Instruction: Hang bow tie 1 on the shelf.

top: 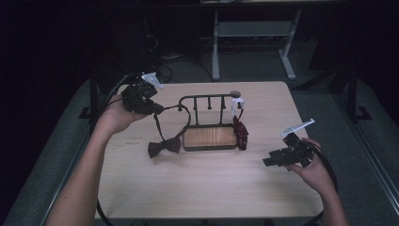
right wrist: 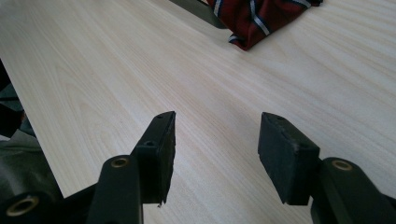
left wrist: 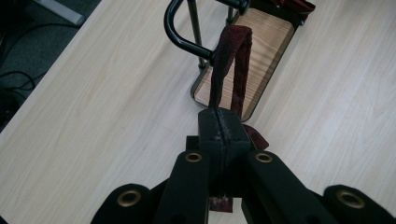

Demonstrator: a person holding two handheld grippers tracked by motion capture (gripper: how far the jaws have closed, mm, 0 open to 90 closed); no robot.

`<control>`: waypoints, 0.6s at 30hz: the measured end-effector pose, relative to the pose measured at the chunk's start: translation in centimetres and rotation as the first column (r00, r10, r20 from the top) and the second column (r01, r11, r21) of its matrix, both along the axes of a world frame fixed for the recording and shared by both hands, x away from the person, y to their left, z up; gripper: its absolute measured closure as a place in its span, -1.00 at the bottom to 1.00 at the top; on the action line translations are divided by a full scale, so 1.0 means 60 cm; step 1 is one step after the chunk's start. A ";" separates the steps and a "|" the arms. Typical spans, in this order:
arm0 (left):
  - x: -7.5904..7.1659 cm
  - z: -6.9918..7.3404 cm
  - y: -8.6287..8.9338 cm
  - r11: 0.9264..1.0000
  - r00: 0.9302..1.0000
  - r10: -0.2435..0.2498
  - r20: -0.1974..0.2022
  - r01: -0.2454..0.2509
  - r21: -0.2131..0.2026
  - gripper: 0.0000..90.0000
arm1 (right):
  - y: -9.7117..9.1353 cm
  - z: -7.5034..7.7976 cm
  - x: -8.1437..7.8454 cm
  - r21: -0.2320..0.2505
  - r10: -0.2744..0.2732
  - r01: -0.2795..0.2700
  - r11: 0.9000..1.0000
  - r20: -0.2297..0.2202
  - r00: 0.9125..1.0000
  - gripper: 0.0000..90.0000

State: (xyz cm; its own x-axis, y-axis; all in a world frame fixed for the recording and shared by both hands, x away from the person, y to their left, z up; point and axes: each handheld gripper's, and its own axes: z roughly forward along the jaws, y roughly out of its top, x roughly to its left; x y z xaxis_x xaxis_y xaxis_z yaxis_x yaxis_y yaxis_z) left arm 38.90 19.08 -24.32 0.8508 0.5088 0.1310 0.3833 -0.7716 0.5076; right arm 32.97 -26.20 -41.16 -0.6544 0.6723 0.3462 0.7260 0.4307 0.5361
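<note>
Left gripper [left wrist: 219, 133] (clamped) on strap [left wrist: 231, 70]

Bare light wooden tabletop [top: 202, 183] is lying open in front; the black metal rack with wooden base [top: 209, 136] is blocking the centre.

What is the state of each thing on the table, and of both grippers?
Bow tie: lying on the table, its strap looped over the rack's end and pulled taut.
Striped tie: hanging from the rack's right end, bottom bunched on the table.
Rack: upright on the table.
Left gripper: shut on the strap.
Right gripper: open, holding nothing, over bare table.
</note>
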 end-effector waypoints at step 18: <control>0.042 -0.004 -0.001 0.998 0.998 0.062 -0.027 -0.061 0.005 1.00 | -0.005 0.005 -0.001 0.007 0.008 -0.008 1.000 0.004 1.000 0.03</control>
